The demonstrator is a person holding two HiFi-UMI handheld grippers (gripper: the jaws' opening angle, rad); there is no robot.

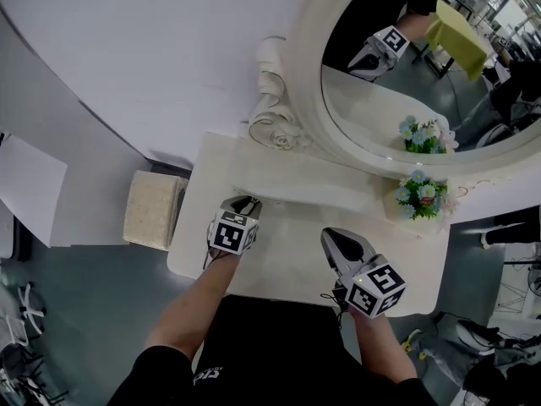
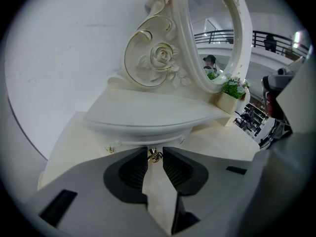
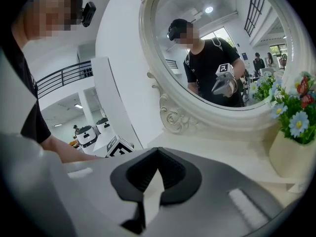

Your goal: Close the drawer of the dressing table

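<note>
We've left gripper (image 1: 244, 202) fingers clamped on drawer knob (image 2: 154, 155), right gripper (image 3: 157, 153) fingers together; skewed push cd slip knob free.

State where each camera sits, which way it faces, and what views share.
Head view: on the head, steeply down at dressing table; forearms, left gripper, right gripper show.
Left gripper view: on left gripper, toward mirror; own jaws on drawer knob.
Right gripper view: on right gripper, toward mirror; own closed jaws.
All share the flower pot.
</note>
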